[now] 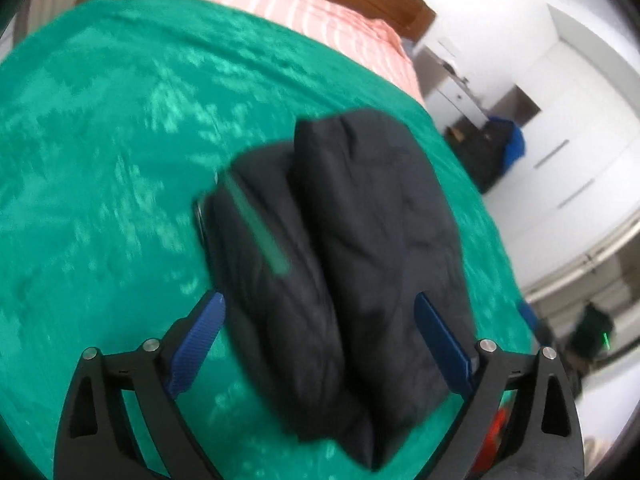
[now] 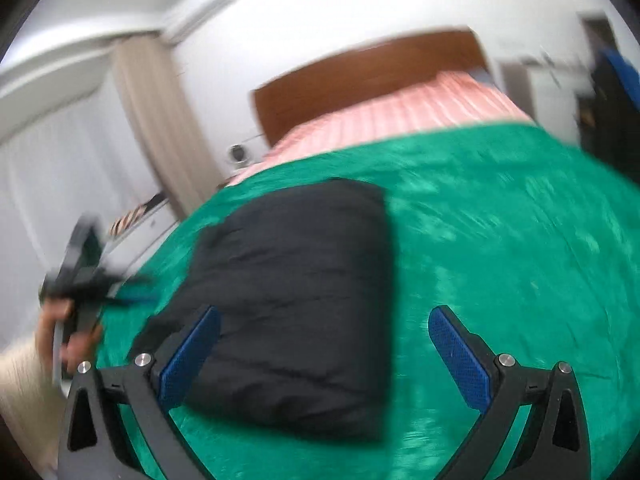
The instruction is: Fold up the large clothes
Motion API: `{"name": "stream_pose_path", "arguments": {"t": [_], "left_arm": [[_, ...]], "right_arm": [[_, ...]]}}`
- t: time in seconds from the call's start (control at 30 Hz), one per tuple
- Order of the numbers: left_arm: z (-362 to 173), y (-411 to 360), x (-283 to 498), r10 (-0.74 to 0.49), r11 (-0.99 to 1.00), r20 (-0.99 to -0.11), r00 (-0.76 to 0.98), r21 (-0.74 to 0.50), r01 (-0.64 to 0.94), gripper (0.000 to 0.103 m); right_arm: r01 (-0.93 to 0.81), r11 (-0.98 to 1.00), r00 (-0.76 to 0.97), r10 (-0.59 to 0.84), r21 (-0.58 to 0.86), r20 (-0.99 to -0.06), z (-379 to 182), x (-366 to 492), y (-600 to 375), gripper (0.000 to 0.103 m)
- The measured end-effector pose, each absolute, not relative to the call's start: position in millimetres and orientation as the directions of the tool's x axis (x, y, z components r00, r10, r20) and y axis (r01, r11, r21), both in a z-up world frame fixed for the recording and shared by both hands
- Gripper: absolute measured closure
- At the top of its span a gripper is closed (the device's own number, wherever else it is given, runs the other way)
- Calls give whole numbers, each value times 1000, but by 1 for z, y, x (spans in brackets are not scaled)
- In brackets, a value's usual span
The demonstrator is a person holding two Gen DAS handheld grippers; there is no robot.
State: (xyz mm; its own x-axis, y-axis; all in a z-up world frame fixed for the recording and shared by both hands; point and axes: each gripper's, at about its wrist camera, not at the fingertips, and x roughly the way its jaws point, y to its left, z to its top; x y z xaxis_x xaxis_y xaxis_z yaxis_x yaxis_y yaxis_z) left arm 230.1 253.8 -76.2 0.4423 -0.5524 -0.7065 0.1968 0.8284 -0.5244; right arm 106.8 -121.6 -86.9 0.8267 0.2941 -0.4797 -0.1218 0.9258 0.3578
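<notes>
A dark navy padded garment (image 1: 344,248) lies folded into a thick bundle on a green bedspread (image 1: 100,160). My left gripper (image 1: 320,304) is open above its near end, blue pads on either side, holding nothing. In the right wrist view the same folded garment (image 2: 292,292) lies ahead and left on the green bedspread (image 2: 500,240). My right gripper (image 2: 324,320) is open and empty above its right edge. The left gripper (image 2: 80,280) shows blurred at the left edge, in a hand.
A pink striped cover (image 1: 280,4) and a brown headboard (image 2: 360,76) lie at the far end of the bed. White wardrobes (image 1: 572,152) and a dark bag with blue (image 1: 500,148) stand to the right. A beige curtain (image 2: 160,128) hangs at the left.
</notes>
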Motion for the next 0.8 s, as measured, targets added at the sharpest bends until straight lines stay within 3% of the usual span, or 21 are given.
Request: {"name": "stream_pose_path", "arguments": {"t": [0.17,0.27,0.37,0.5,0.57,0.67,0.73,0.8], "left_arm": [[-102,248,244,-644,760,-657,392,-611,222,5],[-134,233,267,-613,789,-716,334,-579,207,0],[-164,229,284,-612,791,-738,284,-576,205,0],[-187,221,306,-633,774,-734,246,-606,186,0],[-189,211,314,-608,794,-755,245,-584,169,0],[-180,195,316,-541,840,-794,277,-524,141,3],[-162,192,304,-547,835,-766,337,-529,152,18],[-136,190,296,-570,818,-724,389,-546,181,22]], "right_arm": [[-187,825,689,497,533,-527,-101,165,-151,0],[-242,748,528,636,617,-564,-134,207,-143,0],[-246,745,397,661,620,-637,-176,245,-132,0],[-256,604,279,794,755,-540,-201,297,-119,0],[-313,640,260,769,702,-585,-194,316,-94,2],[-516,745,343,632,423,-695,-152,302,-44,7],[-595,744,430,613,303,-662,-126,278,-32,12],[-630,727,484,643,274,-593,-104,261,-32,16]]}}
